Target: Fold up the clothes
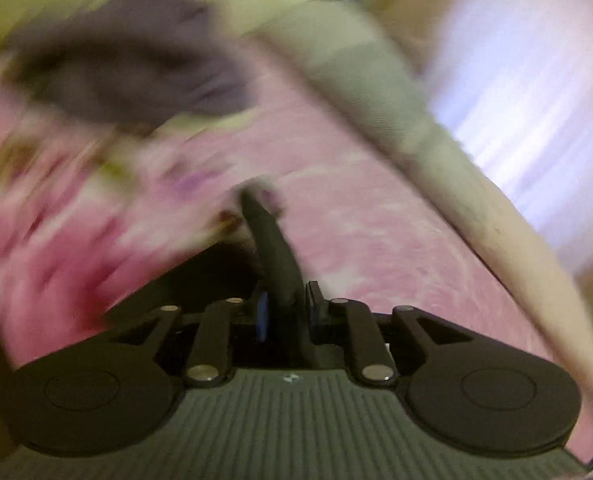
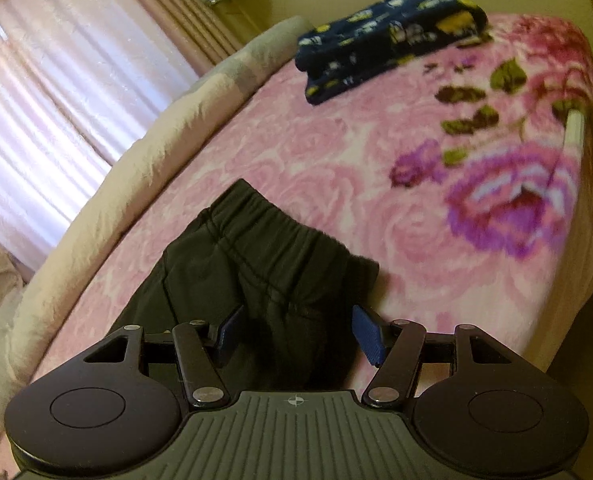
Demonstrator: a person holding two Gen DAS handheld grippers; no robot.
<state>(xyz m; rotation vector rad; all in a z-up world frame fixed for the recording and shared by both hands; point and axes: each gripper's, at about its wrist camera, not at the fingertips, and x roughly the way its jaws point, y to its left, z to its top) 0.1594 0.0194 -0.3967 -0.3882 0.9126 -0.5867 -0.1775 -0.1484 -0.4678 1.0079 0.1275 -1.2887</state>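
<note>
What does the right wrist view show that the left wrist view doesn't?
Only the right wrist view shows the black elastic-waist shorts laid out between the right hand-held gripper's open jaws, and a clear look at the folded navy patterned garment. Only the left wrist view shows the left hand-held gripper pinching a strip of black fabric. Both show the pink floral blanket and pale curtain.

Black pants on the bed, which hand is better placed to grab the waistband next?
Probably right: its tool is open over the black pants, waistband just ahead. The left tool is nearly shut, its view blurred.
</note>
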